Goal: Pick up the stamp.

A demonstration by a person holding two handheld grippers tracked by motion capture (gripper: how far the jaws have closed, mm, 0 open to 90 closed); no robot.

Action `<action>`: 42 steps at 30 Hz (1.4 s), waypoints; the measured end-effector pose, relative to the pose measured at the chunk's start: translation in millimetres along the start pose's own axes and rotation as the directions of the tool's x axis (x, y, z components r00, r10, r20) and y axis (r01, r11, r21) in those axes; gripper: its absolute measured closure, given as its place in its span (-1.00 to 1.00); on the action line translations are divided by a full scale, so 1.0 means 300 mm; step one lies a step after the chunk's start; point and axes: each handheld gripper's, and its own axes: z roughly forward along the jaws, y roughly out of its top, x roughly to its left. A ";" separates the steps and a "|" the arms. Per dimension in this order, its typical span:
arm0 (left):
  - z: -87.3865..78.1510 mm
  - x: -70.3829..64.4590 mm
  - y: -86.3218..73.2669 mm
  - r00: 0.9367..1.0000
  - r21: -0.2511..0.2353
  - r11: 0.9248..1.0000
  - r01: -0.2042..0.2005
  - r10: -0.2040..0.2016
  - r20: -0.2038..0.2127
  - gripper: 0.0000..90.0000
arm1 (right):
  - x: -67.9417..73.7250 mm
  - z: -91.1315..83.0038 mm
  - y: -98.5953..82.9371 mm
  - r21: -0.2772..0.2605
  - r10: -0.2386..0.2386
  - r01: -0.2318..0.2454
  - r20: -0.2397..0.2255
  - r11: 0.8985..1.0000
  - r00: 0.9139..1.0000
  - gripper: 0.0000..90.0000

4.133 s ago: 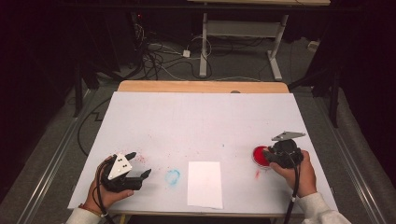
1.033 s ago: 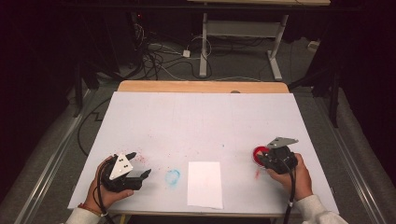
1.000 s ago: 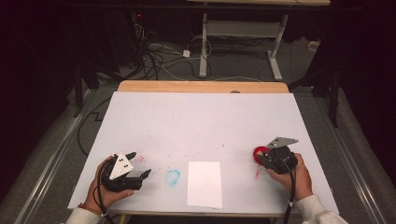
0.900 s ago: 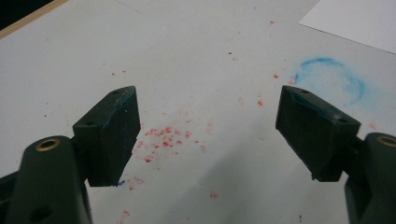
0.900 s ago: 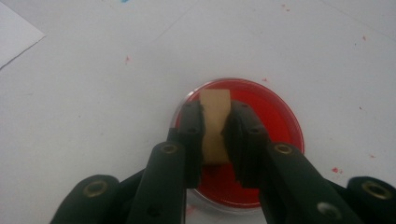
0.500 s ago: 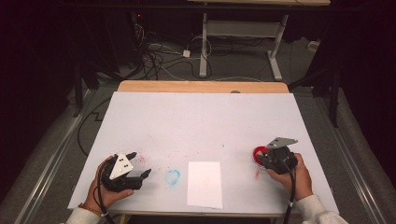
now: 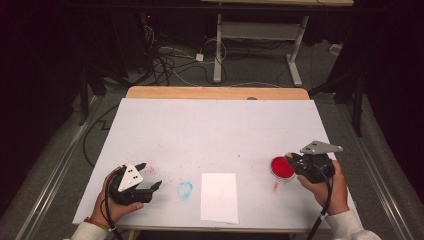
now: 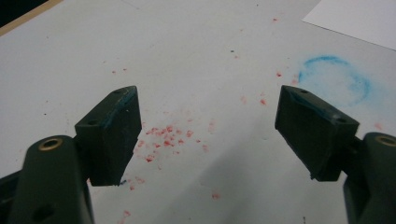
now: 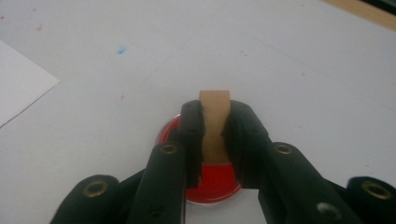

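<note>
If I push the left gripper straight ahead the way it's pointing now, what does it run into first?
Probably nothing solid: the left gripper, jaws wide open, points over red specks on the table cover. The blue ring stain and white paper lie off to one side.

The right gripper [image 7: 294, 161] has drawn back toward the person and lowered since four seconds ago, its grey plate now sitting nearer the worktop's [image 7: 215, 130] right edge. More of the red ink pad [image 7: 281, 167] shows beside it than before. Its fingers [image 9: 192, 135] clamp a small tan block [image 9: 214, 121], probably wooden, over the pad.
</note>
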 end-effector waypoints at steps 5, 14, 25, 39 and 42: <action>-0.001 0.001 0.001 1.000 -0.001 1.000 -0.001 0.001 -0.004 -0.51 | -0.022 -0.051 0.011 -0.045 0.014 -0.014 0.007 0.999 1.000 0.70; 0.000 0.000 0.001 1.000 0.000 1.000 -0.002 0.002 0.000 -0.51 | -0.025 -0.085 0.025 -0.076 0.014 -0.014 0.003 0.997 1.000 0.70; 0.003 0.001 0.002 1.000 -0.001 1.000 -0.016 0.016 -0.001 -0.51 | -0.019 0.056 -0.028 0.060 0.017 -0.016 -0.023 0.998 1.000 0.70; 0.002 0.000 -0.001 1.000 0.003 1.000 -0.004 0.004 -0.001 -0.51 | -0.013 0.130 -0.059 0.129 0.004 0.000 -0.031 0.992 1.000 0.70; 0.002 0.000 -0.001 1.000 0.002 1.000 -0.002 0.002 -0.003 -0.51 | -0.014 0.132 -0.064 0.128 0.015 -0.011 -0.030 0.992 0.999 0.70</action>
